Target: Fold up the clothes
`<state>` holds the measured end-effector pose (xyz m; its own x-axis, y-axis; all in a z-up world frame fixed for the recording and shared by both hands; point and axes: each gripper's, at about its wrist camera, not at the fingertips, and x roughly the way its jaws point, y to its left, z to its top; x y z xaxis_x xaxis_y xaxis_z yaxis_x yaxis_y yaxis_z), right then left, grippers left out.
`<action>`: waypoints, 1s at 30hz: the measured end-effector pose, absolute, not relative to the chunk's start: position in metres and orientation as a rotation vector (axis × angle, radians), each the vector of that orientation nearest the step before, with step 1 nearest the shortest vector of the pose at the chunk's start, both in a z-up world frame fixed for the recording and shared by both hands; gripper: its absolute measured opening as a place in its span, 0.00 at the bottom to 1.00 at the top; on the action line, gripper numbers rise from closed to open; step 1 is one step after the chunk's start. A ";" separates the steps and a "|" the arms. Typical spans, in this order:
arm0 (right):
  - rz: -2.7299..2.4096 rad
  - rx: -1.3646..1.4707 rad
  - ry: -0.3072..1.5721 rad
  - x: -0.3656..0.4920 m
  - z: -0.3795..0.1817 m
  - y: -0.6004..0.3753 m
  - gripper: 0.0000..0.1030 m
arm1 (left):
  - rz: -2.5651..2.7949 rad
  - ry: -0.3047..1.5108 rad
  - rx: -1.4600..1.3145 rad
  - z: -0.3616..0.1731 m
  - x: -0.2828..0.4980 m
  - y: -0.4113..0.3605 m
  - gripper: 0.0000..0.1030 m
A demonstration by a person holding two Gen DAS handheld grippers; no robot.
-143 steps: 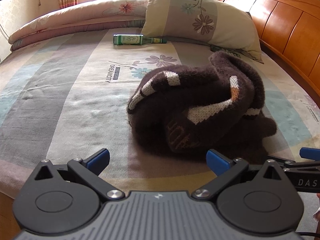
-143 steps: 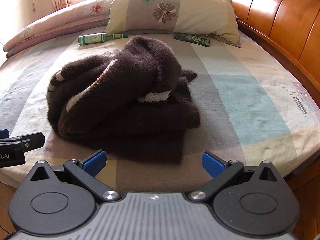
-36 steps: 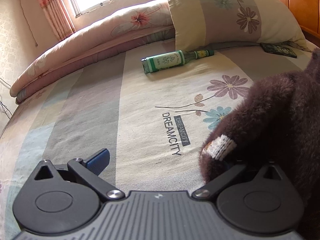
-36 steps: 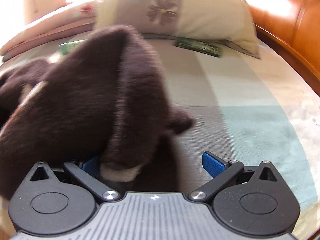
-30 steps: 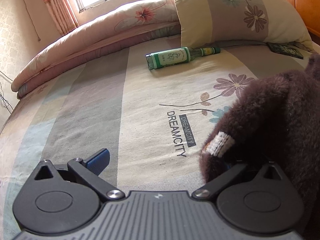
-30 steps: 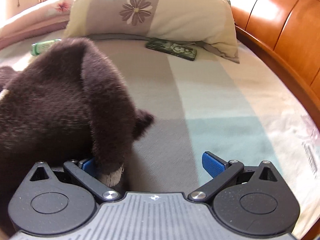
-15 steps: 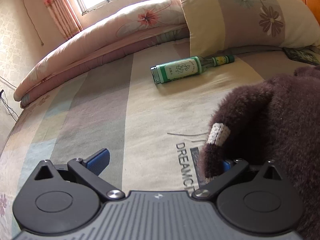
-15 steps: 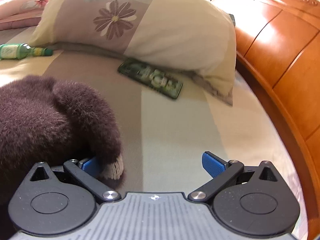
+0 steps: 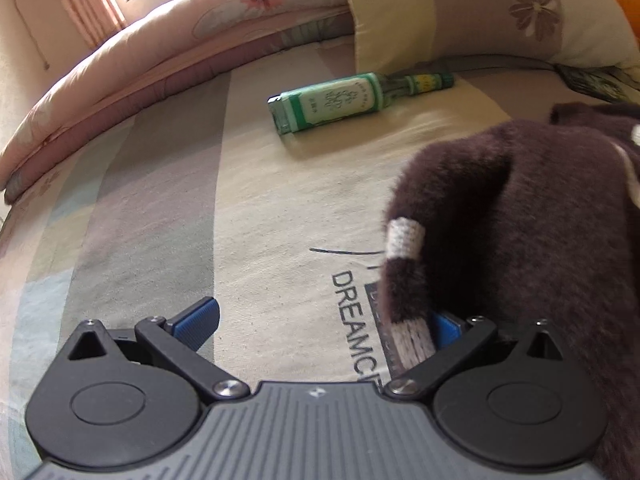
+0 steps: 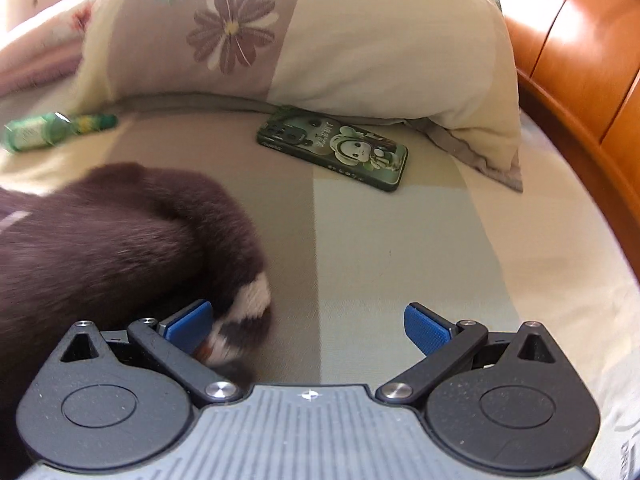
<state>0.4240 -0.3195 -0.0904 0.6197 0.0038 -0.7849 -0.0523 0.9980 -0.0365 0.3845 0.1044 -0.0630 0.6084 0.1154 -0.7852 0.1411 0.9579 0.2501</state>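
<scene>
A fluffy dark brown sweater point(image 9: 540, 220) with white stripes lies bunched on the bed. In the left wrist view it fills the right side, and a striped cuff drapes over the right finger of my left gripper point(image 9: 320, 326). That gripper's jaws stand wide apart with bare sheet between them. In the right wrist view the sweater point(image 10: 112, 240) lies at the left. A white-banded cuff rests against the left finger of my right gripper point(image 10: 307, 326), which is also open with sheet between its fingers.
A green glass bottle point(image 9: 340, 100) lies on the striped sheet ahead, also seen as the bottle point(image 10: 52, 130). A phone point(image 10: 334, 148) in a green case rests by the flowered pillow point(image 10: 320, 32). A wooden headboard point(image 10: 580, 60) runs along the right. A rolled quilt point(image 9: 160, 48) lies at the back left.
Both grippers have moved forward over the bed towards the pillow, sweater edges resting on their inner fingers. Bottle and phone look nearer. Both stay open.
</scene>
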 end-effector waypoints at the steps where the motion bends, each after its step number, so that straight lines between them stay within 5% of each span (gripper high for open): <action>1: 0.048 -0.036 0.899 0.416 -0.084 -0.321 1.00 | -0.040 0.921 0.311 -0.059 0.379 0.103 0.99; 8: 0.237 0.085 0.928 0.323 -0.049 -0.301 1.00 | -0.123 0.944 0.266 -0.055 0.346 0.101 0.99; 18: 0.348 0.260 0.999 0.157 -0.073 -0.242 1.00 | -0.199 1.105 -0.044 -0.099 0.326 0.114 0.99; 30: 0.187 0.322 0.967 0.099 -0.071 -0.244 1.00 | 0.022 1.015 0.107 -0.082 0.332 0.141 1.00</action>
